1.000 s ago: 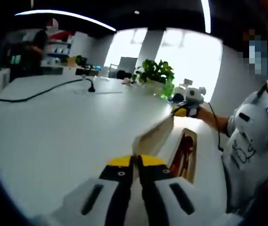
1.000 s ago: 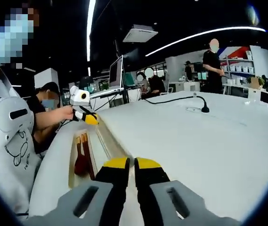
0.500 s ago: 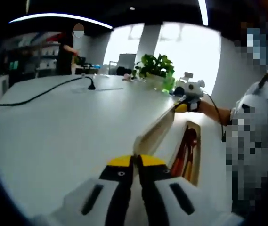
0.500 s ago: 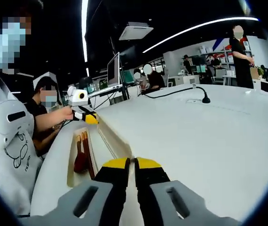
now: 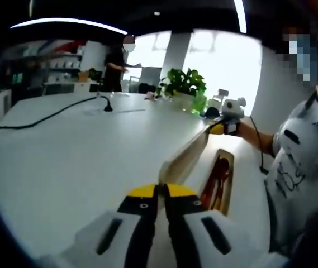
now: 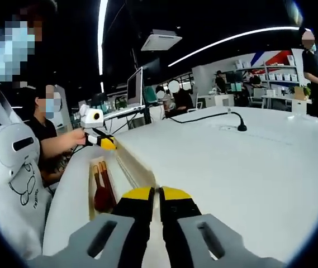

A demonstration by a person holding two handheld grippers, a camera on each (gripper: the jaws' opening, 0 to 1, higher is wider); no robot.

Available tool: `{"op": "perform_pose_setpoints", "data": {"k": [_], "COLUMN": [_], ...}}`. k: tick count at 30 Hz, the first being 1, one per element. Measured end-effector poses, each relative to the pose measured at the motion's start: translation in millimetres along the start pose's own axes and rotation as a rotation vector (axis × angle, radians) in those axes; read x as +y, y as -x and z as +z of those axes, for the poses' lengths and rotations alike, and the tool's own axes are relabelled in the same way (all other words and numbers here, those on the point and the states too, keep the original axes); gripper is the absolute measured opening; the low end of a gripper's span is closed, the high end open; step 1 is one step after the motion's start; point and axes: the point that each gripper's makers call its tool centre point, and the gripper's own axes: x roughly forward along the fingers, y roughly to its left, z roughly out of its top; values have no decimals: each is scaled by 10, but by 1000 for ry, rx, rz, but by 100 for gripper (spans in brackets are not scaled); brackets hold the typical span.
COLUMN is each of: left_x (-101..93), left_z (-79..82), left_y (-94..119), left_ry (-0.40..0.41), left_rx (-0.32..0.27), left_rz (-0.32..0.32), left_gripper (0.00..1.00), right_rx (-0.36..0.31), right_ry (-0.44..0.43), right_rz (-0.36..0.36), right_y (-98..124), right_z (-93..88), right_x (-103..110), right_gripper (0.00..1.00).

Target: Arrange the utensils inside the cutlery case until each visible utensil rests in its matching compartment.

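A long pale wooden cutlery case (image 5: 185, 161) lies on the white table, with red-handled utensils (image 5: 217, 178) in its open compartment. My left gripper (image 5: 161, 192) is shut on the near end of the case's long wall. At the far end of that wall, my right gripper (image 5: 219, 128) has its yellow jaws closed on the wood. In the right gripper view the same case (image 6: 132, 170) and red utensils (image 6: 103, 187) run away from my right gripper (image 6: 159, 195), which is shut on the wall. The left gripper (image 6: 106, 143) pinches the opposite end.
The white table (image 5: 75, 151) stretches wide to the left of the case. A black cable and gooseneck stand (image 5: 106, 103) lie on it, a green plant (image 5: 185, 86) behind. The holder's white shirt (image 5: 298, 167) is close on the right. A monitor (image 6: 137, 85) and several people are behind.
Both grippers keep their hold on the case wall, and the case has barely shifted. A person in the background has walked across behind the table.
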Motion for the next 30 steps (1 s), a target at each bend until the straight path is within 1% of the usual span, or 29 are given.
{"op": "perform_pose_setpoints", "data": {"k": [5,11,18,30], "left_x": [-49,-109,-189,-281], "left_z": [45,83,72,6], "left_y": [37,89,123,169], "left_ry": [-16,-39,-72,-139], "left_rx": [-10,-25,-21,-16], "left_rz": [8,23,34,64], "left_gripper": [5,5,5,6], "right_rx": [-12,-25,-37,-56], "right_ry": [32,72,103,194], "right_rz": [-9,-21,-44,-87], "right_y": [59,107,168,236], "right_z": [74,116,119,88], "right_x": [80,174,259,412], "right_gripper": [3,3,3,3]}}
